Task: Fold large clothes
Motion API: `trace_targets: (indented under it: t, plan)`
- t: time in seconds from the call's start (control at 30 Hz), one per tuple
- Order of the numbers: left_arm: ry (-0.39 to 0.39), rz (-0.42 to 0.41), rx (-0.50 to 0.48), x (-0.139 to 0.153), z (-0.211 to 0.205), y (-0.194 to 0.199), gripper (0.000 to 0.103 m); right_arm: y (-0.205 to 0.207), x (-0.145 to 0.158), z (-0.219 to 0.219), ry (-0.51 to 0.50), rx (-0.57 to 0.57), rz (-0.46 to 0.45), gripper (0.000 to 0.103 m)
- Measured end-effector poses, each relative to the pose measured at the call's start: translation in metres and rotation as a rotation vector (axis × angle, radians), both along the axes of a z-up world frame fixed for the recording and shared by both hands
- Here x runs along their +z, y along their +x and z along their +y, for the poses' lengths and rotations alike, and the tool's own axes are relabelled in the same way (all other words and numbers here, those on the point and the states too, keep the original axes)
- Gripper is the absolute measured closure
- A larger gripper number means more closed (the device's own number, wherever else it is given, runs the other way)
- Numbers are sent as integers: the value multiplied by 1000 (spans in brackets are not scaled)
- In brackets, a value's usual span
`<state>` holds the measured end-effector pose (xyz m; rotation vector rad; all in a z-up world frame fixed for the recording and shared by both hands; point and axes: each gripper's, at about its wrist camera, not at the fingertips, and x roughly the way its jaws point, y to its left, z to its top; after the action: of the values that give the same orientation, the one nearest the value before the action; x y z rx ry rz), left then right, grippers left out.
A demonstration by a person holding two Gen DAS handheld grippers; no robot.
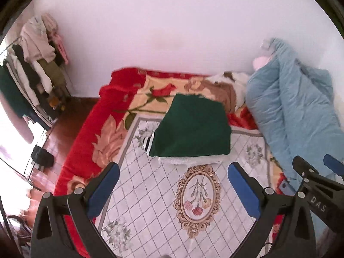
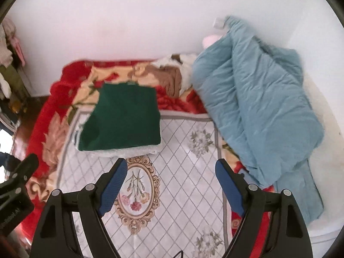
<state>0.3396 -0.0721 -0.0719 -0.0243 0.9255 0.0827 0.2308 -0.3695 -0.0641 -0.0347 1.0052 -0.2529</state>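
A dark green garment (image 1: 193, 129) lies folded into a neat rectangle on the bed, with a white fleecy lining showing along its near edge and a striped cuff (image 1: 148, 143) at its left. It also shows in the right wrist view (image 2: 124, 120). My left gripper (image 1: 173, 172) is open and empty, held above the bed just short of the garment. My right gripper (image 2: 171, 169) is open and empty too, to the right of the garment's near edge. The right gripper shows at the right edge of the left wrist view (image 1: 316, 169).
The bed carries a red floral blanket (image 1: 90, 133) with a white quilted centre (image 2: 185, 172). A bunched light blue duvet (image 2: 258, 99) fills the right side. Brown and white clothes (image 1: 225, 88) lie at the back by the wall. A loaded clothes rack (image 1: 36, 64) stands left over a wooden floor.
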Motion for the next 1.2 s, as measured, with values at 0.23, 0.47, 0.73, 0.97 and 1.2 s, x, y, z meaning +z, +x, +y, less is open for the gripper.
trace_targets:
  t: [0.23,0.47,0.73,0.97,1.2]
  plan:
    - [7,-83,-19,54,-9,-70,0,-91,88,12,-11,4,-105,18]
    - [-2,-112,-13,79,-11,-105,0,-157,141,15,-4,17,-156,18]
    - [-8,-161,-6,94,-8,-127,0,-197,167,14,-17,30,-213,17]
    - [-6,-190,3,98,-6,-135,0,-212,176,16,-17,46,-251,15]
    - [0,-200,6,98,-7,-138,0,-212,182,14,23,87,-259,10]
